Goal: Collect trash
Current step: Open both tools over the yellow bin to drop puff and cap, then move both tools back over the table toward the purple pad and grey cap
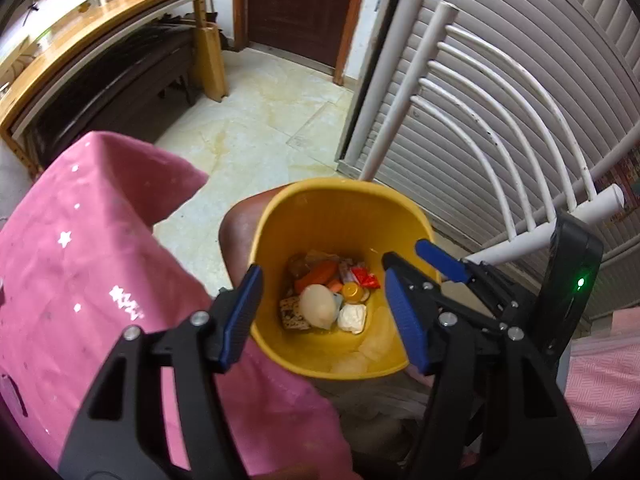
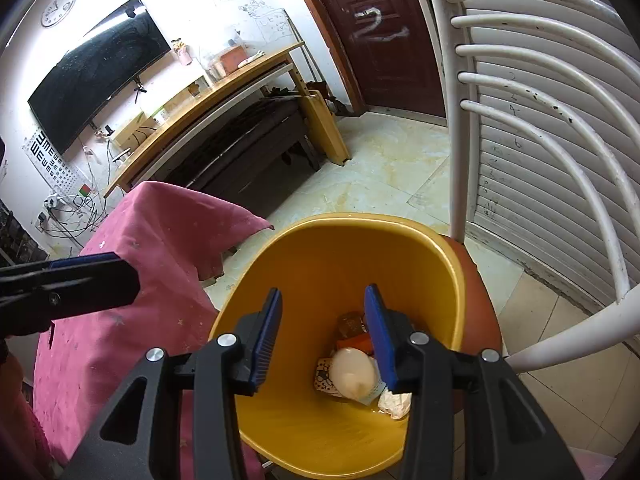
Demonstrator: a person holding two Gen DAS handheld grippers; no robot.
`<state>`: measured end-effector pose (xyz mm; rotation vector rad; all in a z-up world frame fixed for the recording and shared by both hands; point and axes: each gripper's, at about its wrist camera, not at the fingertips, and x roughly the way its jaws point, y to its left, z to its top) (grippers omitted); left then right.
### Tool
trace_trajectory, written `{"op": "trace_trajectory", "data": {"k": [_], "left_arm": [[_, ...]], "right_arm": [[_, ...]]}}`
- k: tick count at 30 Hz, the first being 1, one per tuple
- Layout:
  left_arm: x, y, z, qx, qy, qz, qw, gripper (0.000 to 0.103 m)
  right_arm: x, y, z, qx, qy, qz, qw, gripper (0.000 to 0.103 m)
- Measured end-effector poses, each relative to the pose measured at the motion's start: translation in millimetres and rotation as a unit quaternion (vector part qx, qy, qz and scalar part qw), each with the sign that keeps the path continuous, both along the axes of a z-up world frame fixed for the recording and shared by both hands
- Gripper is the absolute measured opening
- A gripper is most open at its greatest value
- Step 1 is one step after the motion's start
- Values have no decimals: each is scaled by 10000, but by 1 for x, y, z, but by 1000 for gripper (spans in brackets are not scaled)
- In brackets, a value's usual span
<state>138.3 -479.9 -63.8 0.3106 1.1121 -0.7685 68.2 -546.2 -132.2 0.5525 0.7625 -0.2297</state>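
Note:
A yellow bin (image 1: 340,216) stands on a brown chair seat (image 1: 236,232) beside the pink-covered table (image 1: 80,272). It holds several pieces of trash: a pale egg-shaped item (image 1: 318,305), an orange piece (image 1: 318,273), a red wrapper (image 1: 366,278), a yellow cap (image 1: 352,291) and crumpled white paper (image 1: 352,318). My left gripper (image 1: 324,316) is open and empty above the bin's near rim. My right gripper (image 2: 322,336) is open and empty over the bin (image 2: 320,252); the egg-shaped item (image 2: 354,372) lies below it. The right gripper also shows in the left wrist view (image 1: 424,264).
A white slatted chair back (image 2: 540,120) rises right of the bin, before a grey roller shutter (image 1: 520,60). A wooden desk (image 2: 208,100) with a dark bench under it stands at the far left. A brown door (image 2: 380,28) is at the back. Tiled floor (image 1: 260,120) lies between.

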Motion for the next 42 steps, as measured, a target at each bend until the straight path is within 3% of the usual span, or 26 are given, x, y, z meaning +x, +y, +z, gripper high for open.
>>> {"op": "trace_trajectory", "data": {"k": [13,21,38,42], "left_arm": [[20,86,28,-467,-152,647,9967,65],[31,144,39,-525,-300,1066,9925,65],[67,245,45,-636,-358,1979,9775,65],[73,266,43,-637,-347,2149,9739,65]], "right_arm": [[7,42,39,-179,-615,402,9971,42],[22,76,60,-411,-705,575,9950,46],[91,155,104,-729,-909,1397,9833,48],[109,180,110,-816,-898,1633,9791,53]]}}
